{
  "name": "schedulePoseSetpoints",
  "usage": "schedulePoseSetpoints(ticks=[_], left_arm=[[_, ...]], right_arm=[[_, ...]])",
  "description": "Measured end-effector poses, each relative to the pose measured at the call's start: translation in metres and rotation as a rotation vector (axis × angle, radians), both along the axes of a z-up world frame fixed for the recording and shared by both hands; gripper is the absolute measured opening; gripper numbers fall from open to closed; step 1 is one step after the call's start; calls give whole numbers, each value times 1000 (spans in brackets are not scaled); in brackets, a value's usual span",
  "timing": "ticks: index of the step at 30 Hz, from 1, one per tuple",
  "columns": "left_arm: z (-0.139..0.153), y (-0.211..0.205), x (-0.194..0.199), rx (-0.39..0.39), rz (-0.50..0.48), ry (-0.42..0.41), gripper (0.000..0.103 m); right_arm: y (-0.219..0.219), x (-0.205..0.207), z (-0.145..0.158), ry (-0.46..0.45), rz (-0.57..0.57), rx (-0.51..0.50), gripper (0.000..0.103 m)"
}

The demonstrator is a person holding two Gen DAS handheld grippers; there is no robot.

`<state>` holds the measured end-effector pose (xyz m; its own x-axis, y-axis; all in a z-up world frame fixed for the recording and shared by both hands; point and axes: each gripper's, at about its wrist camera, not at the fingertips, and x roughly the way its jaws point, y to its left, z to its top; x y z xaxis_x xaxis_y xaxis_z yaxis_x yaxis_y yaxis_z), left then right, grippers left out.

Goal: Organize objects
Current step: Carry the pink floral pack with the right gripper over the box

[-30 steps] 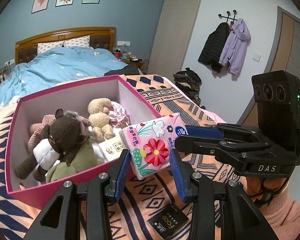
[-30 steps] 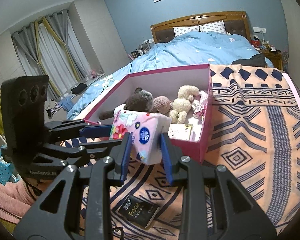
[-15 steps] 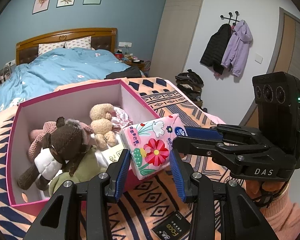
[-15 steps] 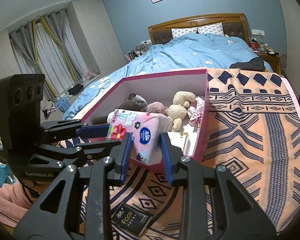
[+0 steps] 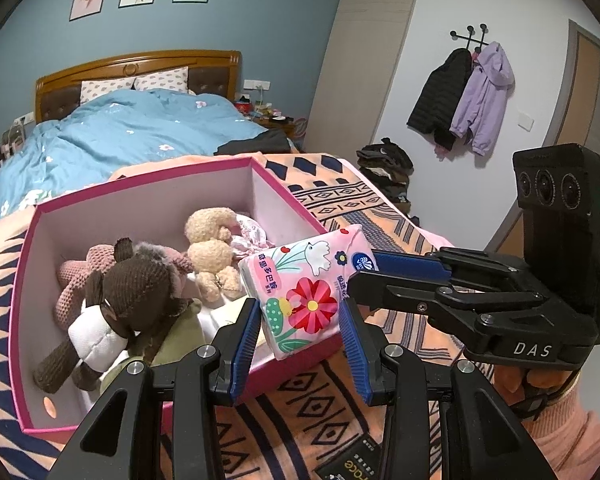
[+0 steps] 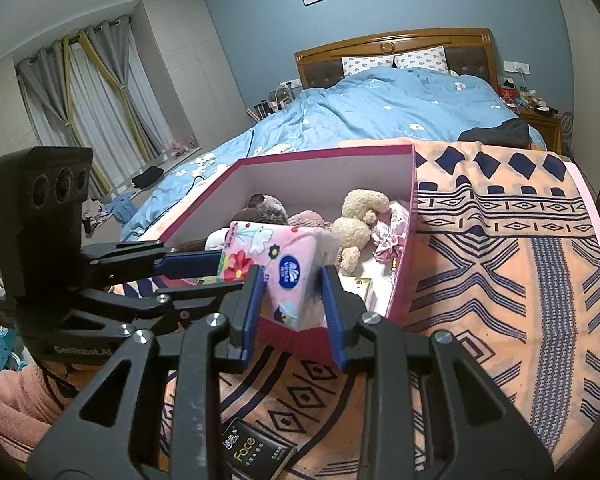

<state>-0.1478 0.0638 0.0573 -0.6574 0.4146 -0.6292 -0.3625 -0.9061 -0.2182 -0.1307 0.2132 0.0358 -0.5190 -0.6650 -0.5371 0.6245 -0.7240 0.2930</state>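
My tissue pack (image 5: 308,292) is glossy plastic film; the toys (image 5: 132,292) are knitted; the box (image 5: 140,208) is matt card.

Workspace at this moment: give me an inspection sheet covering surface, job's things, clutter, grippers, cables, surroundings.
Surface: orange patterned blanket, laid over the foot of a bed.
Job's things: floral tissue pack held in the air at the near corner of the pink box; the box holds a brown plush toy, a beige teddy and other soft things.
Clutter: black packet marked Face on the blanket, in front of the box.
Grippers: left gripper and right gripper each clamp one side of the tissue pack.
Cables: a dark cord on the blue duvet.
Surroundings: blue duvet, wooden headboard, curtains, coats hanging on wall hooks.
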Motion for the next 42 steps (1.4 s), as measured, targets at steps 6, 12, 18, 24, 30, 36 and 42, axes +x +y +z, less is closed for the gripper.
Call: schedulePoseSetpoints(ticks=[6, 12, 18, 24, 30, 36, 42], left_arm=[[-6, -1, -11, -2, 9, -25, 40], [-10, -1, -18, -2, 17, -43, 40], [-12, 1, -22, -12, 19, -53, 40], [-16, 2, -28, -10, 17, -76, 40], [-20, 2, -32, -11, 15, -92, 40], [-24, 1, -35, -8, 16, -107, 40], [-29, 0, -40, -9, 21, -133, 40]], right_arm=[[-3, -7, -2, -9, -2, 8, 33], [-4, -14, -7, -24, -4, 17, 33], [-4, -22, -13, -48, -4, 17, 33], [-3, -26, -17, -72, -9, 22, 33], [-5, -28, -20, -86, -15, 36, 33], [-7, -32, -23, -100, -23, 45, 33], [-9, -35, -26, -108, -27, 65, 33]])
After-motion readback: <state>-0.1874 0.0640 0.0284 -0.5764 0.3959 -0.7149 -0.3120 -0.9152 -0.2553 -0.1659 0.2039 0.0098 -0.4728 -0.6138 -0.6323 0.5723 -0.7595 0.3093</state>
